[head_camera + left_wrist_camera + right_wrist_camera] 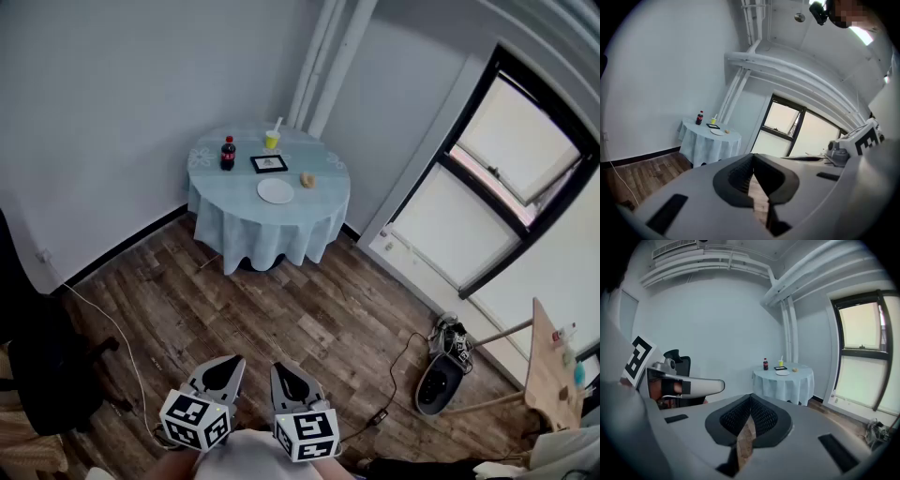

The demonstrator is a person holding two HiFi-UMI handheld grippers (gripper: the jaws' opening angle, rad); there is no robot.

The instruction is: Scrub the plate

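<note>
the round white plate [276, 191] lies on the far cloth-covered table [244, 230], well ahead of both closed, empty grippers; neither the left gripper [221, 374] nor the right gripper [289, 380] is clearly nearer.

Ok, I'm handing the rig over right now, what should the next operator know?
Left gripper: shut, empty.
Right gripper: shut, empty, beside the left one.
Plate: on the round table across the room, far from both grippers. A small tan lump, perhaps the scrubber, lies beside it, apart.
Done: nothing, plate untouched.
Left: walk over, take the scrubber, scrub the plate.
</note>
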